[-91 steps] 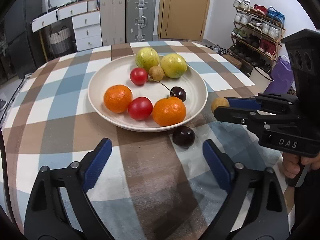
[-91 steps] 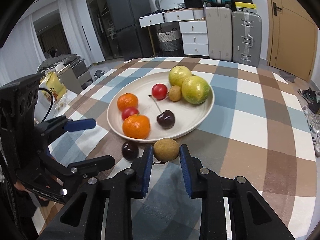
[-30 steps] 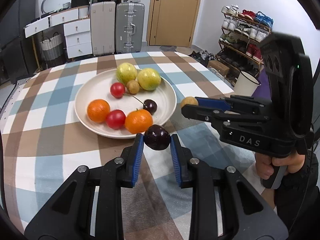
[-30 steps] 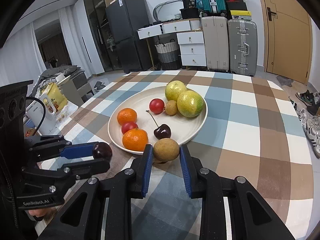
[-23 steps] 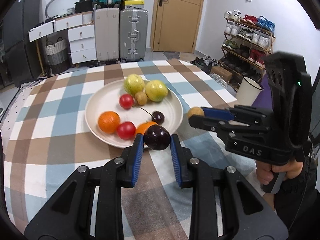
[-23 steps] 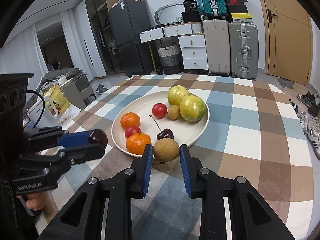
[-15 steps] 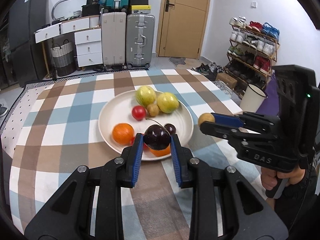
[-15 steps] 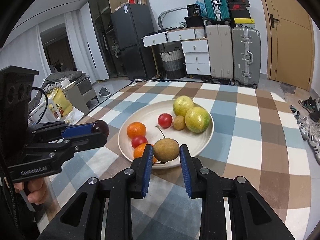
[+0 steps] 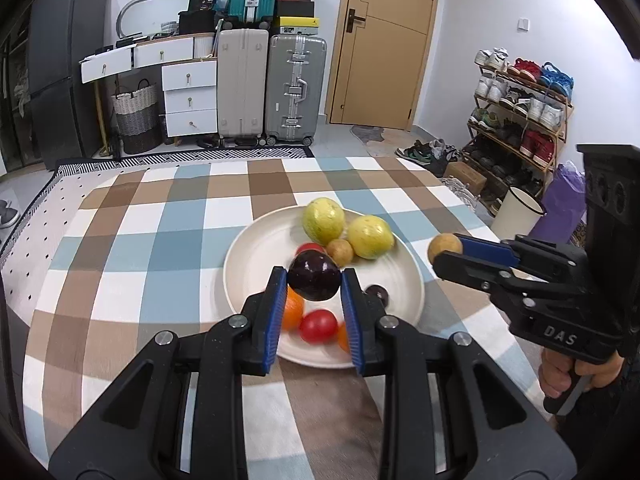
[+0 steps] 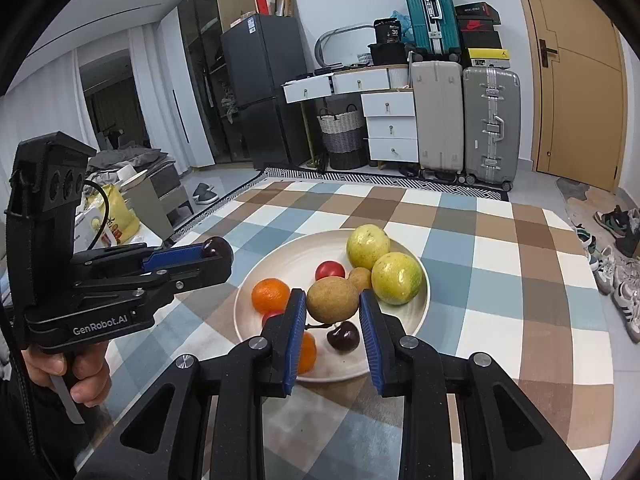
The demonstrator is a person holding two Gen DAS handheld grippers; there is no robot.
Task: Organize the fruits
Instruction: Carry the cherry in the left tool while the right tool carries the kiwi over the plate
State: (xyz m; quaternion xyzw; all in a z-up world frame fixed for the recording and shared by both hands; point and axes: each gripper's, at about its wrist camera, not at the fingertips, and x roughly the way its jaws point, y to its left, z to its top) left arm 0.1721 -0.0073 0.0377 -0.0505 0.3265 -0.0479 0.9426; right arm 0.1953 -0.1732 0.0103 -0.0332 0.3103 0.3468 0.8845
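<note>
My left gripper [image 9: 314,282] is shut on a dark purple plum [image 9: 313,281] and holds it in the air over the near side of the cream plate [image 9: 256,248]. My right gripper [image 10: 332,300] is shut on a brown round fruit [image 10: 332,299], raised above the plate [image 10: 280,268]. The plate holds two yellow-green fruits [image 10: 396,278], a red tomato [image 10: 330,270], oranges [image 10: 270,295], a dark cherry [image 10: 343,336] and a small brown fruit [image 10: 360,278]. The right gripper shows in the left wrist view [image 9: 440,254], the left in the right wrist view [image 10: 218,254].
The plate sits on a table with a checked brown, blue and white cloth [image 9: 160,232]. Suitcases [image 9: 296,92], white drawers [image 9: 188,96] and a door [image 9: 384,48] stand behind. A shoe rack [image 9: 520,108] and a white bin [image 9: 516,216] stand to the right.
My left gripper closed on the plum that lay on the cloth and lifted it. Both grippers have risen with their fruits, now over the plate.
</note>
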